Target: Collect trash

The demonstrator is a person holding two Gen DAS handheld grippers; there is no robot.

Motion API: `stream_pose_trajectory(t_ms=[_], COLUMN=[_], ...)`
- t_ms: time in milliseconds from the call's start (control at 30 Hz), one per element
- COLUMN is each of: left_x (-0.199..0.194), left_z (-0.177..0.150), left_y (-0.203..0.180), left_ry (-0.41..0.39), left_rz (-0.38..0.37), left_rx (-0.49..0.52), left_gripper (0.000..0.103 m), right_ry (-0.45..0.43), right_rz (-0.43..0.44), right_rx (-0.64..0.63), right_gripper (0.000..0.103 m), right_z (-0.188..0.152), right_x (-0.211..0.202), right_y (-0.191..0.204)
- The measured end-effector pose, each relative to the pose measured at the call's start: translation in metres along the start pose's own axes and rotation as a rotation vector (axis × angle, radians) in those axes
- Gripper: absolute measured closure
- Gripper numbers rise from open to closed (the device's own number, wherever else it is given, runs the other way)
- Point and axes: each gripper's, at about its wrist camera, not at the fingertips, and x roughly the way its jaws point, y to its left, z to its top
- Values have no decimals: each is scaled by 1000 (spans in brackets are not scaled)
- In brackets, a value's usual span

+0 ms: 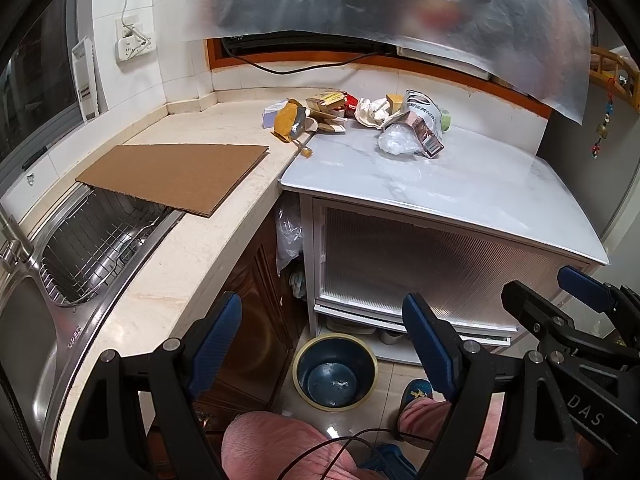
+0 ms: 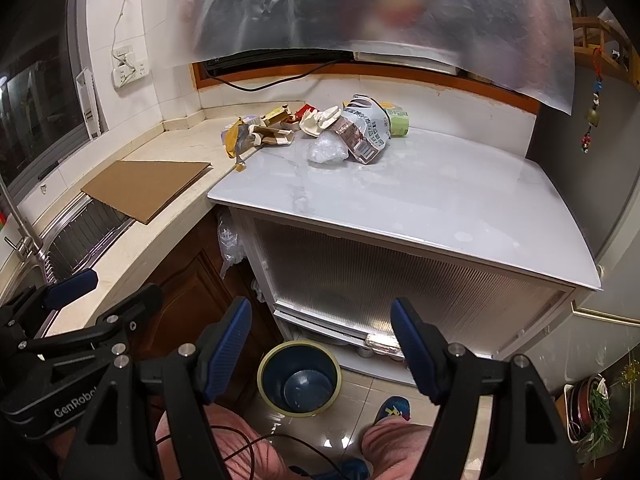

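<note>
Left wrist: trash pile (image 1: 356, 118) beyond open gripper (image 1: 324, 344).

Counter front (image 2: 400, 200) clear, trash pile (image 2: 344, 132) at back

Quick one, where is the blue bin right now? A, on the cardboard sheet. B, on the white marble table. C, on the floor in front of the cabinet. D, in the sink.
C: the bin stands on the tiled floor below the table, with nothing in it.
</note>
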Motion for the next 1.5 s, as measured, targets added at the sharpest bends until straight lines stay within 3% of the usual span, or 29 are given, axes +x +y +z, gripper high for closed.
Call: stream_pose_trajectory(t_ms=[633, 1000, 1233, 1500], left_x=[-29, -29, -12, 37], left_z=[2, 21, 46, 86], left_y=[20, 25, 23, 23], left_ry=[-76, -96, -91, -45], left_rz=[-18, -4, 38, 86], left_rx=[-8, -33, -42, -81], left_gripper=[22, 22, 22, 22], right_ry=[-14, -5, 8, -9], right_rz=[-1, 26, 57, 69], right_rx=[3, -23, -24, 23], right_gripper=[30, 30, 30, 30], right_z=[2, 18, 41, 85], right_x=[-22, -8, 18, 58], right_y=[24, 25, 15, -18])
